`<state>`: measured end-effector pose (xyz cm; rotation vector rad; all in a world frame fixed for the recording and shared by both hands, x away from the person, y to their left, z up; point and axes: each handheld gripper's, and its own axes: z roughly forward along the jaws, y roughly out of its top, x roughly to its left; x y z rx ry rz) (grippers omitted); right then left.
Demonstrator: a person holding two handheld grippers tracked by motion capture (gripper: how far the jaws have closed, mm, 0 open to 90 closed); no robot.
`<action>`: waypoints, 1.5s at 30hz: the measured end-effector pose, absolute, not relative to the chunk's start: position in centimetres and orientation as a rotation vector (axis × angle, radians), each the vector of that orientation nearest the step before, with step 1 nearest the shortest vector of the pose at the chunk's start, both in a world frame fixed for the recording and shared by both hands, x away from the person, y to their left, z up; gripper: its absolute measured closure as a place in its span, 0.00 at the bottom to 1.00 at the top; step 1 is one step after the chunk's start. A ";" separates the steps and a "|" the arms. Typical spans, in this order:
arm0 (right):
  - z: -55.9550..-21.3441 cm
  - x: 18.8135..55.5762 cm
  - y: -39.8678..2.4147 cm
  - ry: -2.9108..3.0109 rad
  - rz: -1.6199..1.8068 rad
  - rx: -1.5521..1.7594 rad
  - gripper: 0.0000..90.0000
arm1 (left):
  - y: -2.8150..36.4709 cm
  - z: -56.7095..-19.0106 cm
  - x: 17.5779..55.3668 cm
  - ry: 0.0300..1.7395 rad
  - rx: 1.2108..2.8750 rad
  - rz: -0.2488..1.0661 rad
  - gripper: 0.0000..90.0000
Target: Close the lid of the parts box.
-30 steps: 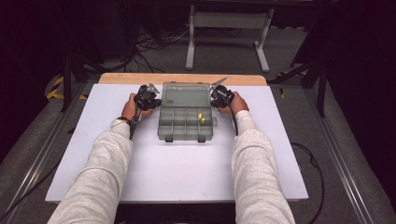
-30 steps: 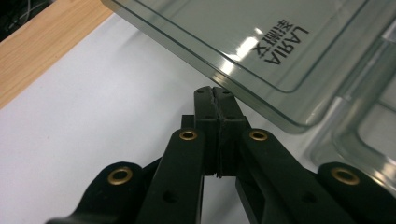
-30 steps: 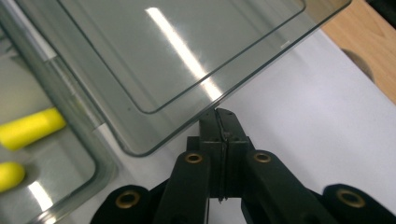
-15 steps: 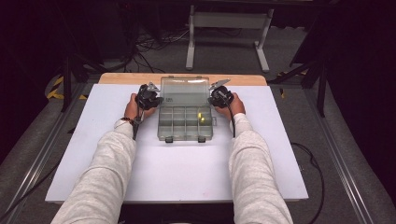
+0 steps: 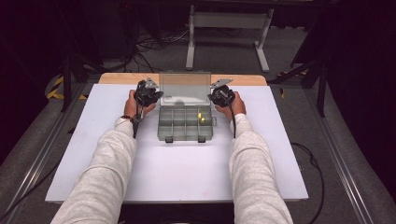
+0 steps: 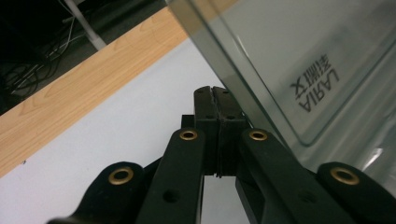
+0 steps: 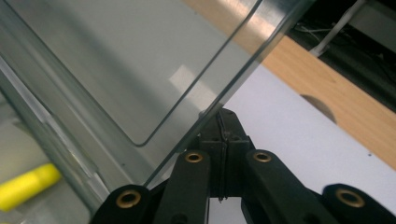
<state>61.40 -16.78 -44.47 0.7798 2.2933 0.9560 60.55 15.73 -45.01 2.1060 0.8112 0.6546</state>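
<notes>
Both closed jaws against raised clear lid (image 5: 185,87).

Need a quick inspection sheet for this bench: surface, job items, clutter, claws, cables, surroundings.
Surface: white table top with a wooden strip along the far edge.
Job's things: clear compartment box near the middle, its lid raised at the far side; one small yellow item in a right-hand compartment.
Clutter: nothing seen on the table beyond the box.
Grippers: left claw shut, jaws together beside the lid's left edge; right claw shut at the lid's right edge. Neither clamps the lid.
Cables: one trails from each claw along the wrists; a black cable lies on the floor at right.
Surroundings: dark room, grey floor, white metal stand behind the table.
</notes>
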 end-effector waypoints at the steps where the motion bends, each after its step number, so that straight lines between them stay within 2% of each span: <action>1: -44.4 61.4 -16.8 2.286 0.959 0.777 1.00 | 15.7 -44.9 60.5 0.806 2.109 0.657 1.00; 26: -40.3 58.0 -17.6 2.165 1.058 0.705 1.00 | 15.3 -39.9 57.4 0.783 2.047 0.724 0.99; 45: -38.5 56.2 -17.7 2.145 1.065 0.639 1.00 | 15.7 -38.0 55.9 0.696 2.058 0.742 0.99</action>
